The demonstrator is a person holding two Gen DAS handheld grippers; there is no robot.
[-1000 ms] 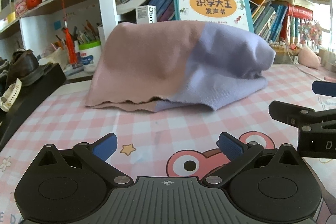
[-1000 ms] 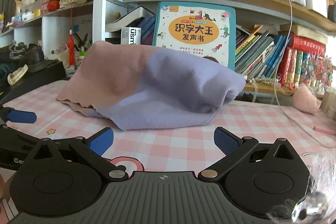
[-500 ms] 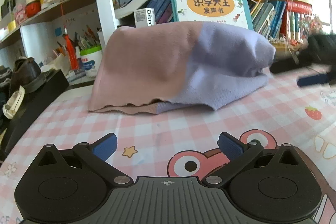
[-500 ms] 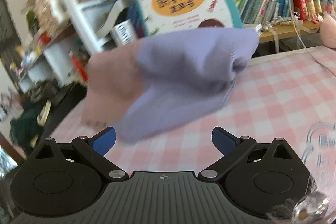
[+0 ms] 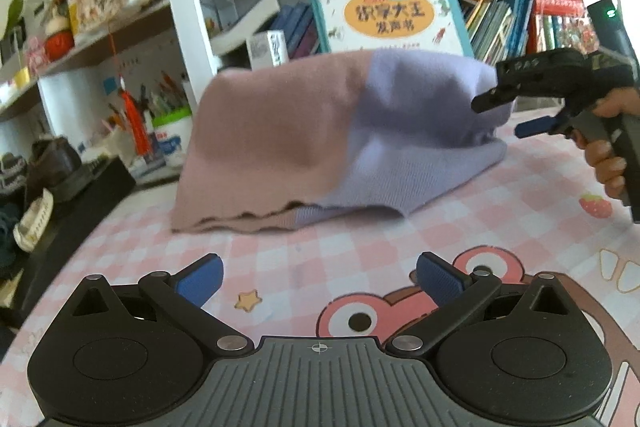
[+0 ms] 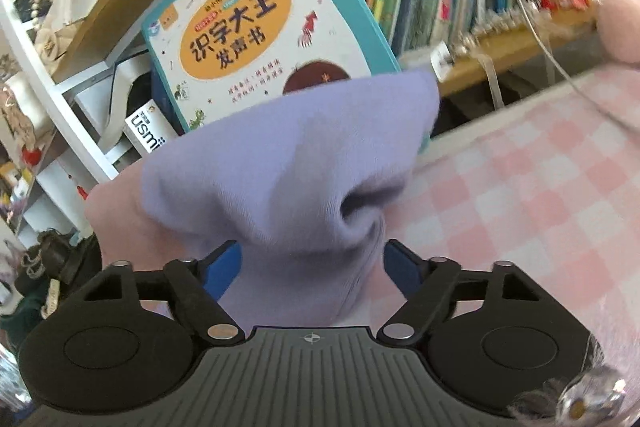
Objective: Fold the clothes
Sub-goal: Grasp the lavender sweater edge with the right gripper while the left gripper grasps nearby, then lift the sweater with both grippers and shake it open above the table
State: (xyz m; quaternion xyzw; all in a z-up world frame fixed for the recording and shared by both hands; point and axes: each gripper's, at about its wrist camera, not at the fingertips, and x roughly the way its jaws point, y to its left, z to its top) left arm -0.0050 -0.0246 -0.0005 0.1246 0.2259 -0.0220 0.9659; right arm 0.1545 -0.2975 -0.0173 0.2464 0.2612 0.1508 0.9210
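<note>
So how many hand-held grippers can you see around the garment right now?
2: the left hand-held gripper open, short of the garment; the right hand-held gripper open around its purple end.

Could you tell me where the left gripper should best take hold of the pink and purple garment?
Probably the wavy pink hem at the garment's near left corner, approached low from the front. That edge lies flat and loose on the table, facing the open left gripper, while the right gripper straddles the purple end.

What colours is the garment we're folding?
Two blocks: dusty pink on one side, lilac on the other. The garment shows both best in the left wrist view.
</note>
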